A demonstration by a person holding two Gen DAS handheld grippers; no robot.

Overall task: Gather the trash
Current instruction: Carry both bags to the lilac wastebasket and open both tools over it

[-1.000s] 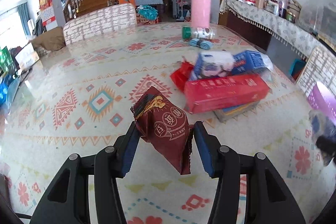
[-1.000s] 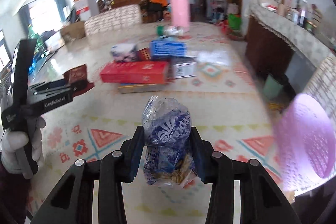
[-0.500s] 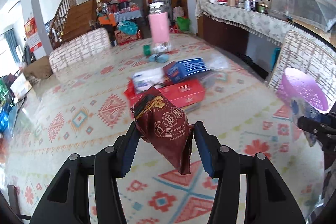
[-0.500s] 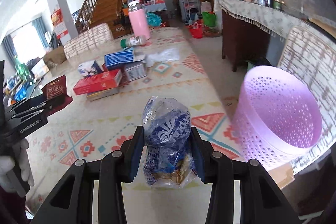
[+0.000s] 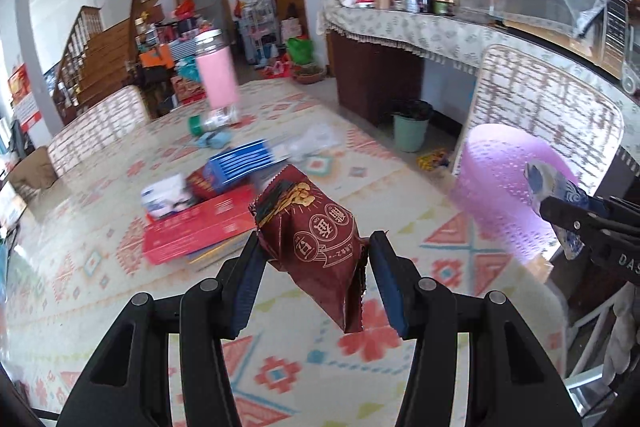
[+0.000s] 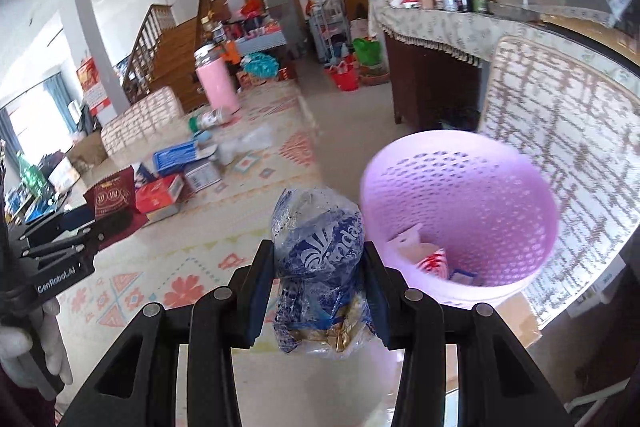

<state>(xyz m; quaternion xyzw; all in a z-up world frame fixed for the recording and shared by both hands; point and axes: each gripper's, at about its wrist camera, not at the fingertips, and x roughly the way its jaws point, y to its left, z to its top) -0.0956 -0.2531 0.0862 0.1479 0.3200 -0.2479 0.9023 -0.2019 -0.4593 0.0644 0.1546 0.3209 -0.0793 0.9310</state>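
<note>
Your left hand-held gripper point(image 5: 314, 269) is clamped on a glossy dark red snack packet point(image 5: 316, 243), crinkled foil with gold print and a serrated edge, held above the patterned counter point(image 5: 100, 267). Your right hand-held gripper point(image 6: 318, 277) is clamped on a crumpled blue and clear plastic bag point(image 6: 320, 259), bunched into a soft lump. Just to its right stands a round lilac plastic basket point(image 6: 460, 187) with perforated walls and scraps of paper inside. Flat red and blue cartons point(image 5: 200, 231) lie stacked on the counter behind.
</note>
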